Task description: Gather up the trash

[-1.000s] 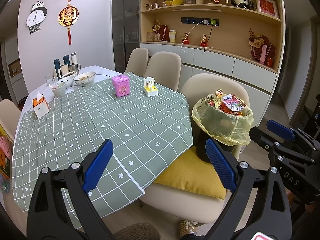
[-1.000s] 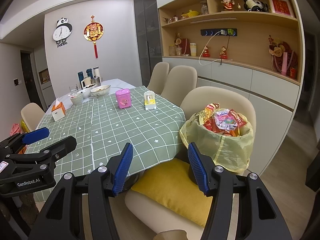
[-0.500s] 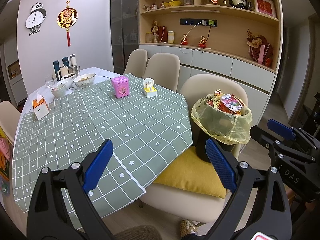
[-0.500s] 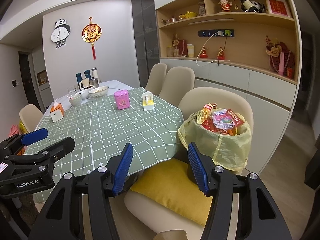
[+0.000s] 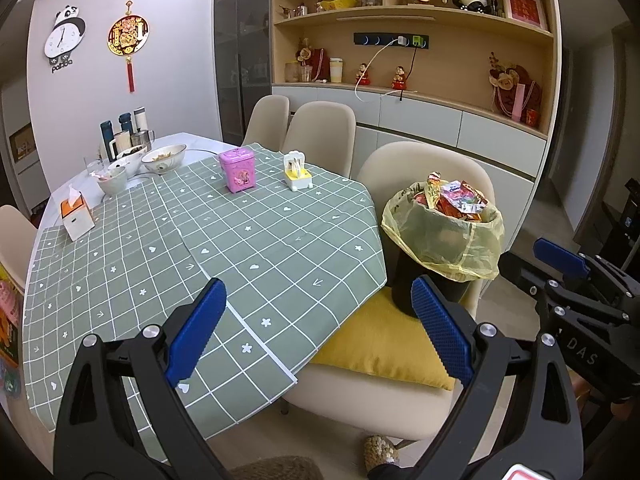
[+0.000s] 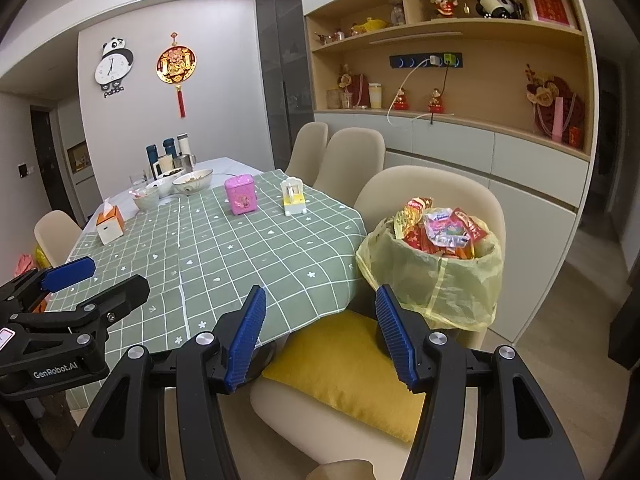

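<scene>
Table: green checked tablecloth (image 5: 248,248) fills the left and centre of both views; no loose litter shows on it, only a pink tin (image 5: 237,169), a small yellow-and-white holder (image 5: 297,172), an orange tissue box (image 5: 76,216) and bowls (image 5: 165,158) at the upper left
Trash bin: dark bin (image 6: 436,268) lined with a yellow bag (image 6: 460,284), right of centre, standing on the yellow cushion (image 6: 352,364) of the nearest beige chair (image 6: 432,192); colourful wrappers (image 6: 438,226) heap above its rim
Step in hand: collecting looks nearly done; the likely job is dealing with the full bag
Next move: probably bring both claws to the bag's folded-over edge and gather it without spilling wrappers
Left gripper (image 5: 318,330): spread wide, holding nothing, low in frame
Right gripper (image 6: 320,334): spread, empty, lower centre, well short of the bin
Hidden: bin base behind the blue pads; bowl contents too small to judge; floor mostly cut off, so stray trash there cannot be ruled out
</scene>
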Motion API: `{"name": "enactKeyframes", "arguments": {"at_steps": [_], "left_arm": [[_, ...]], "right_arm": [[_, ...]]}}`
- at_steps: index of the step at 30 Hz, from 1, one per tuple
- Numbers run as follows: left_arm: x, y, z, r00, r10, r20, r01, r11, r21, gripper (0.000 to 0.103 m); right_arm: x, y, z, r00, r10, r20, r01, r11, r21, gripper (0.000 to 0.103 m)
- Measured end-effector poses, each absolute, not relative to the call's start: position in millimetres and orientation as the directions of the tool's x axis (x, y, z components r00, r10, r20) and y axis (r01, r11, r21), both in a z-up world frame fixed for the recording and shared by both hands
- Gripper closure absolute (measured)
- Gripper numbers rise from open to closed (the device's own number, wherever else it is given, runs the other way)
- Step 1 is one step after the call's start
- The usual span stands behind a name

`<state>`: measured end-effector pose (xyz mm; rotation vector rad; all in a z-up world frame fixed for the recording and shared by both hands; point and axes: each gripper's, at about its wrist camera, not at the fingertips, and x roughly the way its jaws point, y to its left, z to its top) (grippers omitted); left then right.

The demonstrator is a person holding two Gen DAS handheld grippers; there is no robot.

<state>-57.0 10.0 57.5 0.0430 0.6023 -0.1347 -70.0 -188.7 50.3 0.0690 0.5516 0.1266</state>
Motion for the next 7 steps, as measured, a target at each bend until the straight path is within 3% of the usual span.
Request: {"name": "enactKeyframes", "arguments": {"at_steps": [7], "left_arm": [[-21.8, 37.0, 40.4, 0.782, -0.072, -0.619, 0.072, 0.997, -0.025, 0.014]], "right_arm": [[-31.6, -169.9, 39.7, 0.819, 0.170, -0.548, -0.152, 0.985, 0.078, 0.049]]}}
